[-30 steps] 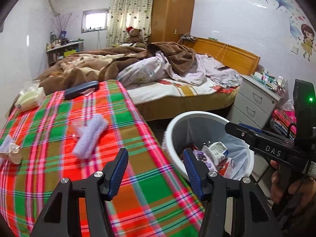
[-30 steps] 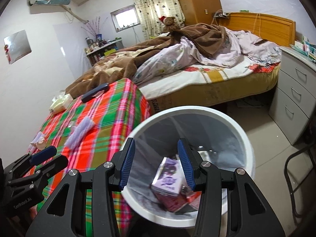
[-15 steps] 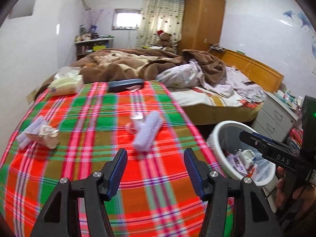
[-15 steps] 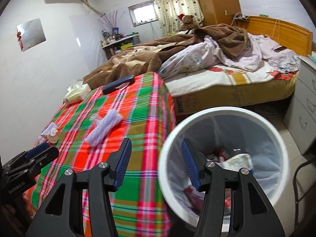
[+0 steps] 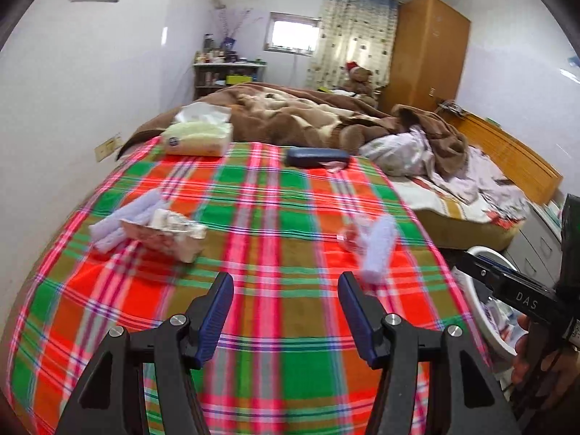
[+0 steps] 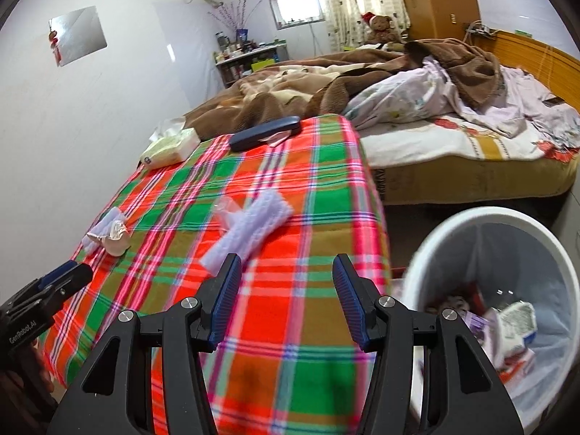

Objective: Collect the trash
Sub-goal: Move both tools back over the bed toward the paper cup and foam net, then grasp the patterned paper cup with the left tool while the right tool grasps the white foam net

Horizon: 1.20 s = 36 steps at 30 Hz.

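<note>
Swinging away from the white bin [image 6: 482, 239], both my views have changed since a second ago: the plaid-covered table [image 5: 275, 217] now fills the left wrist view, where the bin had sat at centre right, and in the right wrist view the bin has slid from under my fingers out to the lower right.

The cloth's right edge drops off toward the bin, which stands on the floor just beside the table; the far edge meets the bed [image 6: 471, 145] and its brown blanket, and the left side runs along the white wall. The middle of the cloth, straight ahead of both grippers, is bare.

My left gripper [image 5: 282, 311] has its fingers apart with nothing between them, above bare plaid. My right gripper [image 6: 286, 301] is likewise apart and empty, over the cloth near its right edge.

Trash still lies on the table. A lilac foam sleeve [image 6: 250, 228] with a scrap of clear wrapper [image 6: 226, 210] beside it lies just beyond my right gripper's left finger. A crumpled wrapper [image 5: 166, 232] rests on a second lilac sleeve [image 5: 123, 217] off to the left, well apart from my left fingers. At the far edge lie a tissue pack [image 5: 197, 137] and a dark blue case [image 5: 315, 157].
</note>
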Tool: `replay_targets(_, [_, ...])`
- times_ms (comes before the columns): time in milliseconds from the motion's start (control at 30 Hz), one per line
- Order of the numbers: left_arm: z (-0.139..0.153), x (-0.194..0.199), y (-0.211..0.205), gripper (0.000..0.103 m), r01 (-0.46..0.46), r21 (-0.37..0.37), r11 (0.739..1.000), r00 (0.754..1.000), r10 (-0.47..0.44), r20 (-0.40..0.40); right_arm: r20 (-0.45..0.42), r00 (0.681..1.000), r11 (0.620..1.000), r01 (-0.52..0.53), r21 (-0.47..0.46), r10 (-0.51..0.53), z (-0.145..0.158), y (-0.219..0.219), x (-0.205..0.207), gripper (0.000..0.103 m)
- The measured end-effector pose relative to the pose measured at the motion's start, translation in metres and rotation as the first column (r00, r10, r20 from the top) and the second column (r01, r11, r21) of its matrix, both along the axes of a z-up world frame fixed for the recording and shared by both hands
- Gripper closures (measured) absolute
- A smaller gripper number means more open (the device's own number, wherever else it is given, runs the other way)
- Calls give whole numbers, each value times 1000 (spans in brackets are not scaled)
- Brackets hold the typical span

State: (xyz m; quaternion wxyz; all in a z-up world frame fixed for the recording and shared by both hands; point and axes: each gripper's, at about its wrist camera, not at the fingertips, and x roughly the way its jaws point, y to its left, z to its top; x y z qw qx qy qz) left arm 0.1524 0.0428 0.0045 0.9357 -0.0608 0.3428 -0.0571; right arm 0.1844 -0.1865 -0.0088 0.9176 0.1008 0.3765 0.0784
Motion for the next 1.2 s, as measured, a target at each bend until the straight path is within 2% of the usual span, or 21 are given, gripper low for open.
replay_targets(233, [-4, 17, 43, 43, -92, -7, 996, 996, 92, -19, -26, 999, 1000, -26, 1, 26, -4, 24, 23, 49])
replay_targets(400, [-9, 32, 67, 37, -142, -15, 990, 989, 141, -40, -59, 998, 1000, -16, 7, 16, -12, 34, 40, 49])
replay_targets(700, [-20, 70, 97, 37, -209, -78, 975, 976, 202, -84, -96, 995, 1000, 11, 14, -10, -21, 43, 60, 49])
replay_targets(833, [-31, 90, 108, 36, -246, -99, 964, 964, 233, -130, -121, 993, 1000, 16, -2, -16, -29, 47, 67, 49])
replay_targets(933, [-39, 102, 109, 36, -249, -113, 962, 962, 231, -149, -138, 990, 1000, 15, 3, -15, -32, 49, 70, 49])
replay_targets(1200, [-58, 127, 95, 36, -214, -79, 974, 961, 195, -196, -160, 987, 1000, 2, -22, -5, -35, 53, 73, 49])
